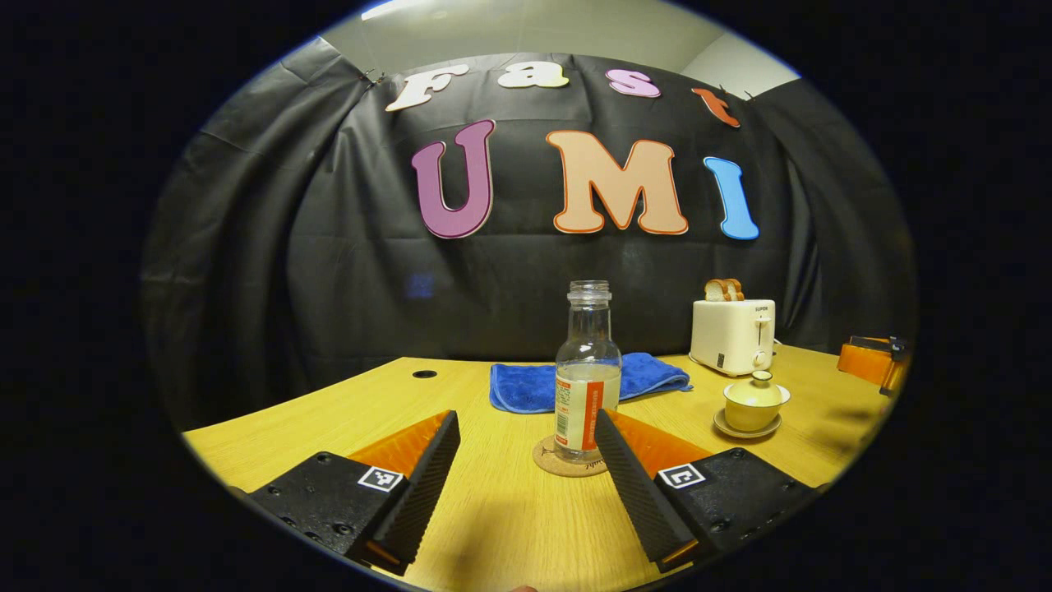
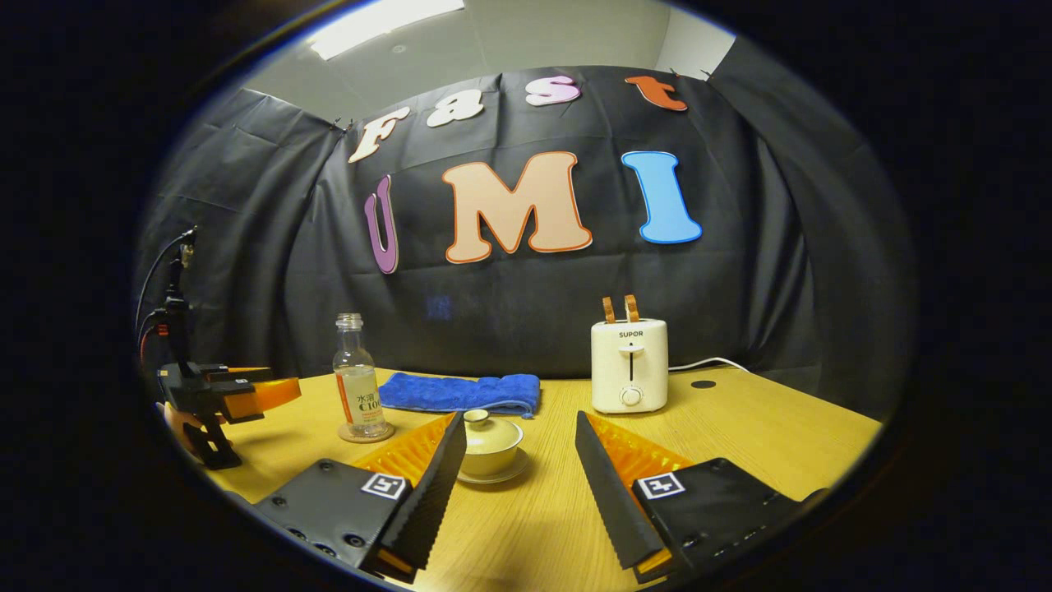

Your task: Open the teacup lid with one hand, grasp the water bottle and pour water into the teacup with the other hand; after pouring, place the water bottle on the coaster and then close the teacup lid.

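Ribbed left gripper (image 1: 526, 432); glass water bottle (image 1: 588, 374)

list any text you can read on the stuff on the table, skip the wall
"SUPOR": on the front of the toaster, above its lever.
Water bottle: its label carries print, too small and curved to read reliably.
Square markers on the right tool: coded patterns, no words.
Teacup, coaster, blue cloth: no text seen.
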The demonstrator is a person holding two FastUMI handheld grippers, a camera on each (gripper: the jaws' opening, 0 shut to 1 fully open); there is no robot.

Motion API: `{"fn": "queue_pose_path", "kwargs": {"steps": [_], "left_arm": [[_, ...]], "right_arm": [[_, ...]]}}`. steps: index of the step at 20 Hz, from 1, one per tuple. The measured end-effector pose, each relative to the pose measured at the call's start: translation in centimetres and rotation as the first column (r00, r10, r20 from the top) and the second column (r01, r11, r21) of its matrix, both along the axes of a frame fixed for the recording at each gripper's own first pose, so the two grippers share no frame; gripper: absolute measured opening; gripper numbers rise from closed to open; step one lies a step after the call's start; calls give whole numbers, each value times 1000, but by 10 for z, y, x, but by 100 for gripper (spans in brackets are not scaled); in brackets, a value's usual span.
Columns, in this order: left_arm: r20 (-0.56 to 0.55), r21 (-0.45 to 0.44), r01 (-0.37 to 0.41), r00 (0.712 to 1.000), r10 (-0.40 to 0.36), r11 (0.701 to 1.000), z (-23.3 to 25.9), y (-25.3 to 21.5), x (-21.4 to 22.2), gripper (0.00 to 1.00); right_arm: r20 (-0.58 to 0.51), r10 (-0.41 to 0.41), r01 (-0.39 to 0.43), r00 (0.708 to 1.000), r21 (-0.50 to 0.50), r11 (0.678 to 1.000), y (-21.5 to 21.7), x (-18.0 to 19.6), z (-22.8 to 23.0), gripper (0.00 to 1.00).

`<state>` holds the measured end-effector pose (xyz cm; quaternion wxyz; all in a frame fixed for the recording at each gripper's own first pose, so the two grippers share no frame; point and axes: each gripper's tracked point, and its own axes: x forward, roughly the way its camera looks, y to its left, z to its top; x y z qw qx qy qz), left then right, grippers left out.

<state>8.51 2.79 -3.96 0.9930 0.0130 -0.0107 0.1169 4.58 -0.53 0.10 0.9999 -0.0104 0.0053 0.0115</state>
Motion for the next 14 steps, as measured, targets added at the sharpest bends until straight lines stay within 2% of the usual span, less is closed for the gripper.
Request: {"fn": "queue_pose_path", "kwargs": {"steps": [7,8,9,10,11,12,14], "left_arm": [[3,-2,0,1000,0,1000,0,-3,-5,96],[3,-3,-3,1000,3,1000,0,-2,-6,96],[3,-1,-7,1000,7,1000,0,-2,-6,96],[4,-2,-8,1000,8,1000,0,-2,-6,96],[3,-1,-8,1000,8,1000,0,-2,-6,96],[3,-2,-8,1000,8,1000,0,-2,-6,96],[3,-2,-8,1000,8,1000,0,-2,-5,96]], "right_arm": [[-27,-26,26,999,-17,1000,-6,4,-8,83],[-36,-31,30,999,-26,999,-6,3,-10,86],[-38,-30,29,999,-29,999,-6,3,-10,84],[-36,-33,32,999,-32,999,-5,4,-9,89],[-37,-35,34,999,-34,999,-6,4,-10,84],[-36,-40,39,999,-37,999,-7,3,-9,86],[-35,-48,46,998,-43,998,-8,3,-9,84]]}}
